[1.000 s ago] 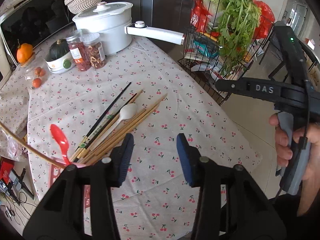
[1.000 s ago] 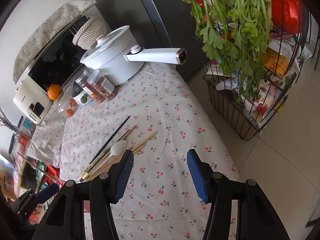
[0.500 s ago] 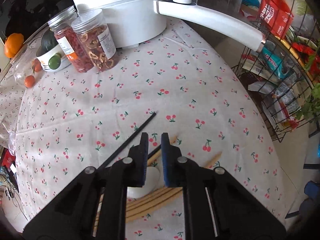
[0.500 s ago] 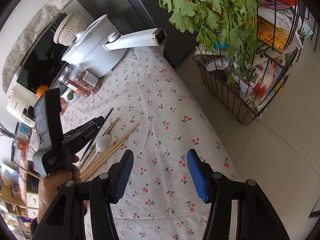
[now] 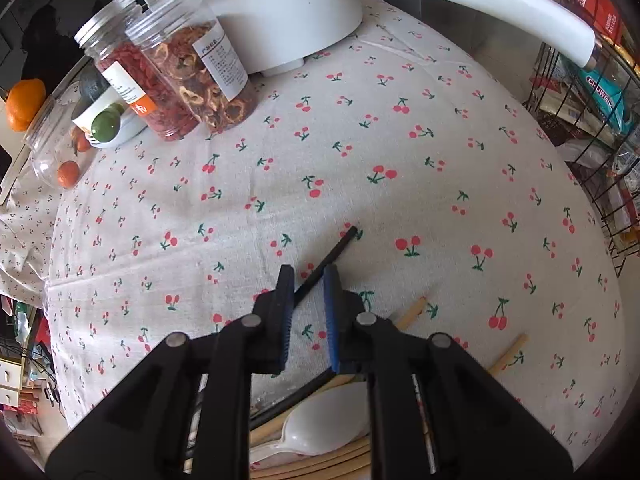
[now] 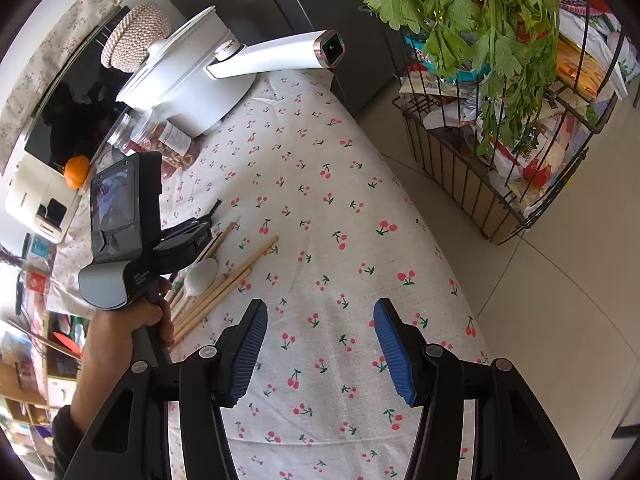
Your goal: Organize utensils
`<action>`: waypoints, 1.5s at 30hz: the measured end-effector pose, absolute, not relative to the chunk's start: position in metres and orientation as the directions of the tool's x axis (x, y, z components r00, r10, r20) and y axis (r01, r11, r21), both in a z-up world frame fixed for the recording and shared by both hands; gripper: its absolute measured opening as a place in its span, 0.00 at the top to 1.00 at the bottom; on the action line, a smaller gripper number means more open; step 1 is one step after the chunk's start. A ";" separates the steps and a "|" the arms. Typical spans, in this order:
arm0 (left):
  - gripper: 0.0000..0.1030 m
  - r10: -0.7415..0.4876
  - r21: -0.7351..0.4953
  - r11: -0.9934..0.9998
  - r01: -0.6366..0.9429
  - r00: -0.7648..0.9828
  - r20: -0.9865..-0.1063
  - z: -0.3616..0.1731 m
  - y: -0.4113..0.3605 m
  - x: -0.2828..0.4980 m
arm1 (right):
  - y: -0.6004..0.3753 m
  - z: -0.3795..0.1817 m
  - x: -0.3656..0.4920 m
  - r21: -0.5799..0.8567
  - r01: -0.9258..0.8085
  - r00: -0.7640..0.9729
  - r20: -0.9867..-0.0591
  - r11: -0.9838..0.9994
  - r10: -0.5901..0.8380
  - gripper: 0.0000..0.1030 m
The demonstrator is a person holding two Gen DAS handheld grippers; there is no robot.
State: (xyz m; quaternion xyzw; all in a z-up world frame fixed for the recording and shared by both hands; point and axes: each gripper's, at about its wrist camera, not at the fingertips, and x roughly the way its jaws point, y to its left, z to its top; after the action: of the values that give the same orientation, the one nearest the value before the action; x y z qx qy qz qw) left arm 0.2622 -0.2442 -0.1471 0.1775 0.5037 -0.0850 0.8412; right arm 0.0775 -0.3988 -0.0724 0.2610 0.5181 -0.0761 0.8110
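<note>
On the cherry-print tablecloth [image 5: 400,140] lies a bundle of utensils: wooden chopsticks [image 6: 232,276], a white spoon [image 5: 328,420] and black chopsticks. My left gripper [image 5: 308,276] points steeply down at the far end of one black chopstick [image 5: 340,246]. Its jaws are almost together, and the stick runs slantwise between the blue pads, touching both. In the right wrist view a hand [image 6: 132,320] holds that left gripper [image 6: 204,226] over the bundle. My right gripper [image 6: 320,320] hangs open above bare cloth near the table's right side, with nothing between its fingers.
A white pot [image 5: 280,12] with a long handle [image 5: 480,4] stands at the back, two jars [image 5: 200,76] beside it. An orange [image 5: 26,104] and a small clear container sit far left. A wire basket [image 6: 480,184] with leafy greens stands on the floor beyond the table's right edge.
My left gripper has come down and forward onto the chopsticks' far ends, and its jaws have narrowed around the black chopstick. The right gripper has sunk slightly, still open.
</note>
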 end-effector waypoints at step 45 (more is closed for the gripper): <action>1.00 -0.189 0.056 0.903 0.426 0.510 -0.839 -0.106 -0.249 0.256 | -0.395 -0.080 0.086 0.356 0.412 0.445 -0.882 0.839 0.155 0.45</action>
State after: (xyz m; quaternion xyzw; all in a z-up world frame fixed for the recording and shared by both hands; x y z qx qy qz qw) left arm 0.2564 -0.2485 -0.1058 0.1287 0.4613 -0.1789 0.8594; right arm 0.0859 -0.3945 -0.0804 0.2724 0.5206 -0.0797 0.8052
